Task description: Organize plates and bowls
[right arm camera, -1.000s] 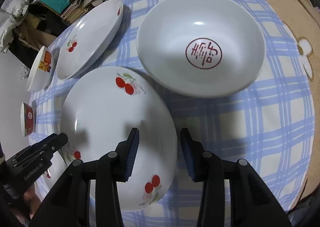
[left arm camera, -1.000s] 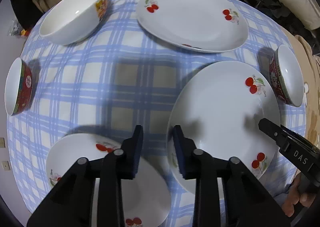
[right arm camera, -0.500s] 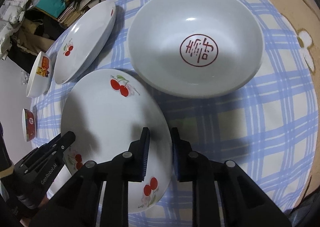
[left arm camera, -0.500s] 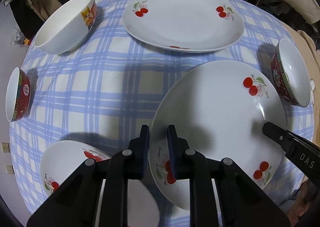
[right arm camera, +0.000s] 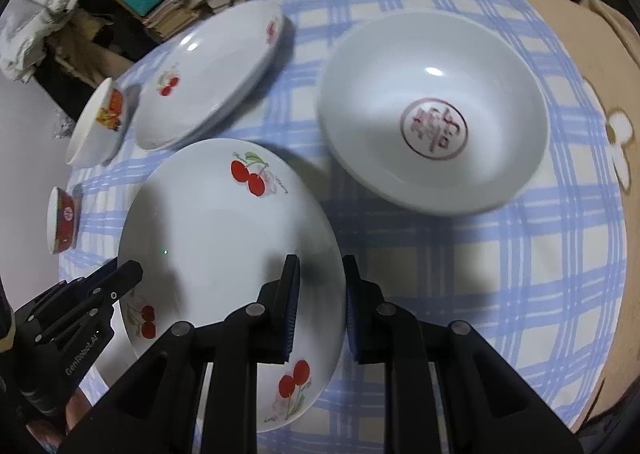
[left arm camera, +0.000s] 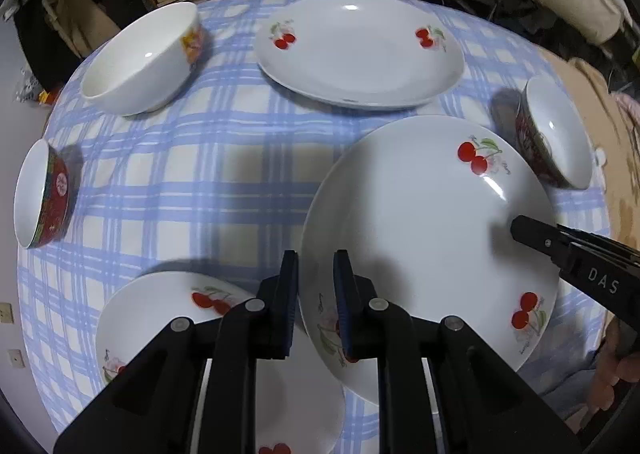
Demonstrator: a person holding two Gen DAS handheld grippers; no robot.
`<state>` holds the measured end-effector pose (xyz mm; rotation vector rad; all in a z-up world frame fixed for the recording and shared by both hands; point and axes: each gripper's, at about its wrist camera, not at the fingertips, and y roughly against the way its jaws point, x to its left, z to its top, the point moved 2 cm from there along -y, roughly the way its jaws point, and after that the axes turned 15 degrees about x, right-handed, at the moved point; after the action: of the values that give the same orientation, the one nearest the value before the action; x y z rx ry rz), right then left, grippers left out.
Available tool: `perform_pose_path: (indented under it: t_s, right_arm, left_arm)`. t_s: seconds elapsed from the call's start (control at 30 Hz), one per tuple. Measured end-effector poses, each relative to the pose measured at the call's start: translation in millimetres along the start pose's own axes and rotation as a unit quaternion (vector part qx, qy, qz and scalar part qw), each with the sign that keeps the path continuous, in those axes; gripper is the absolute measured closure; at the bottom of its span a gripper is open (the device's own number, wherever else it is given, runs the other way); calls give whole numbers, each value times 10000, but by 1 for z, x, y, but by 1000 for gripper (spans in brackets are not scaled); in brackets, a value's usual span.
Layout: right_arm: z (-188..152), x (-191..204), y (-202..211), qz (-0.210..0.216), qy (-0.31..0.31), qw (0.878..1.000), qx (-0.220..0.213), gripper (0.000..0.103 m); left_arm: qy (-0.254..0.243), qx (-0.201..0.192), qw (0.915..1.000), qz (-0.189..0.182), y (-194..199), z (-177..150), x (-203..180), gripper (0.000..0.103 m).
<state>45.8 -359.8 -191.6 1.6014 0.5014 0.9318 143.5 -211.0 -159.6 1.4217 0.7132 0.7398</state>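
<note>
Since a second ago both grippers' jaws have been closing onto the rim of the same cherry plate (left arm camera: 420, 222), and the plate is now tilting up off the blue checked tablecloth (left arm camera: 224, 158), its edge looming higher in both wrist views than before.

The left gripper (left arm camera: 316, 294) is pinching the plate's near-left rim, one pad under the edge and one over it, jaws nearly together. The right gripper (right arm camera: 320, 294) is clamping the opposite rim in the same way; its black tip is showing over the plate's right side in the left view.

Open cloth is lying ahead of the left gripper, in the middle of the table. Around it are sitting a second cherry plate (left arm camera: 360, 50) at the far side, a white bowl (left arm camera: 144, 58) at the far left, a red bowl (left arm camera: 44, 198) near the left edge, and another red bowl (left arm camera: 556, 134) just beside the held plate's far-right rim. A third cherry plate (left arm camera: 160, 318) is lying just beside the left gripper, partly under it. In the right view a large white bowl with a red emblem (right arm camera: 434, 114) is standing near the held plate, with bare checked cloth to its near right running to the table's edge.
</note>
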Motion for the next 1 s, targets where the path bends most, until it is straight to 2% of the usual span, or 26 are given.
perform_pose_path:
  t_s: [0.13, 0.27, 0.57, 0.77, 1.0]
  right_arm:
    - [0, 12, 6, 71, 245, 9996, -103, 81]
    - [-1, 21, 7, 342, 408, 9984, -164, 82]
    - [-14, 57, 18, 716, 995, 9916, -414, 83]
    - [-26, 79, 15, 683, 1360, 9877, -361, 83]
    - [-39, 98, 5, 625, 1511, 9862, -251, 83]
  left_arm:
    - [111, -99, 9998, -103, 13, -1, 10, 86]
    - [272, -140, 9994, -160, 23, -8, 28, 86]
    - [561, -298, 9979, -125, 44, -39, 58, 86]
    - [767, -391, 9963, -65, 52, -65, 77, 86]
    - [1026, -399, 9939, 13, 54, -85, 94, 86]
